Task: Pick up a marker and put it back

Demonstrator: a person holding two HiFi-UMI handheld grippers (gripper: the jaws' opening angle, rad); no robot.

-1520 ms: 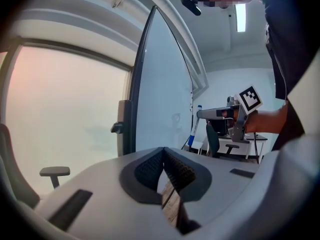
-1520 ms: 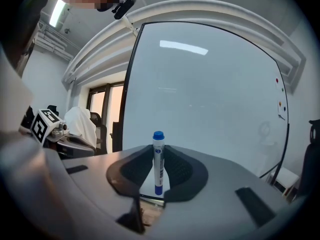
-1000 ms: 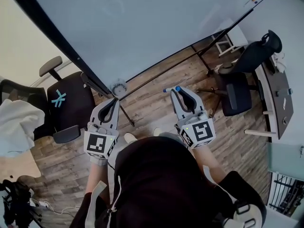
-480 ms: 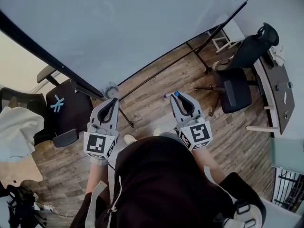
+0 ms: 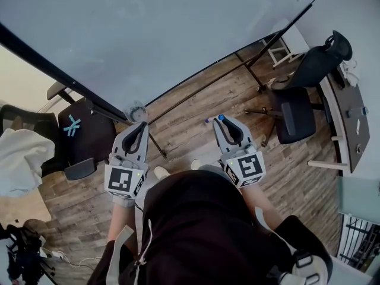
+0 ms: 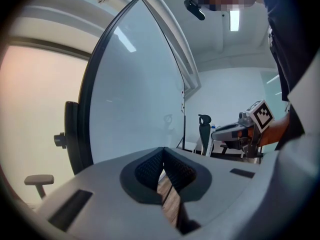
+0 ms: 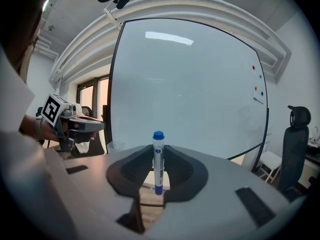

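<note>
Right gripper (image 5: pixel 220 121) lowered slightly since earlier frame. Marker (image 7: pixel 158 163) pinched upright in its jaws, near whiteboard (image 5: pixel 148 34). Left gripper (image 6: pixel 163 153) pressed together, empty. Pick-up done; putting back judged left.

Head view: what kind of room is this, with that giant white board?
Most likely an office or meeting room: a big whiteboard on a stand, a black swivel office chair and a desk at the right, on a wood floor.

White marker (image 7: pixel 158 163) with blue cap; upright, apparently clamped in the right tongs (image 7: pixel 158 150).
</note>
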